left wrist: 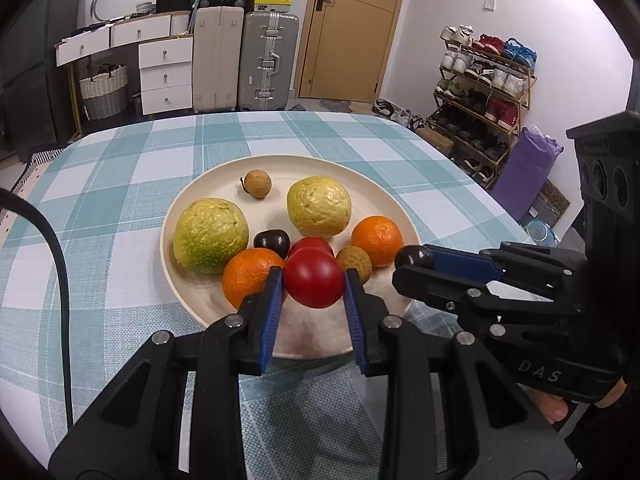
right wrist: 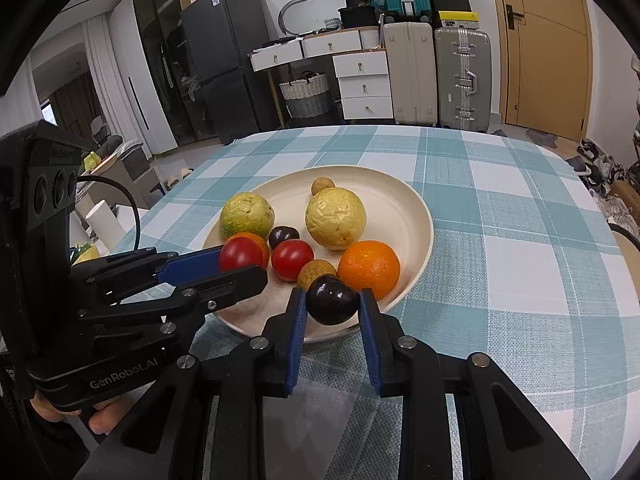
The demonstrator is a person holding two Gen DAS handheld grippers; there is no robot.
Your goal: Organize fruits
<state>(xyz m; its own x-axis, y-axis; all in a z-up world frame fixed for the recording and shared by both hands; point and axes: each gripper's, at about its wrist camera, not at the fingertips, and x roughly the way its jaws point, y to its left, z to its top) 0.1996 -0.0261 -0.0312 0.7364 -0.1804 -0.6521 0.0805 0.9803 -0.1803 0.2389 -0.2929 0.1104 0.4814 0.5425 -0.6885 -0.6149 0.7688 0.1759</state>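
Left wrist: left gripper (left wrist: 314, 280) clamps tomato (left wrist: 314, 283), right gripper (right wrist: 332, 300) clamps dark plum (right wrist: 331, 299); both at plate's (left wrist: 192, 200) 6 o'clock rim, last fruits nearly in.

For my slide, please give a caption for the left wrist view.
Left hand-held gripper holds a red tomato over the fruit plate; right hand-held gripper holds a dark plum.
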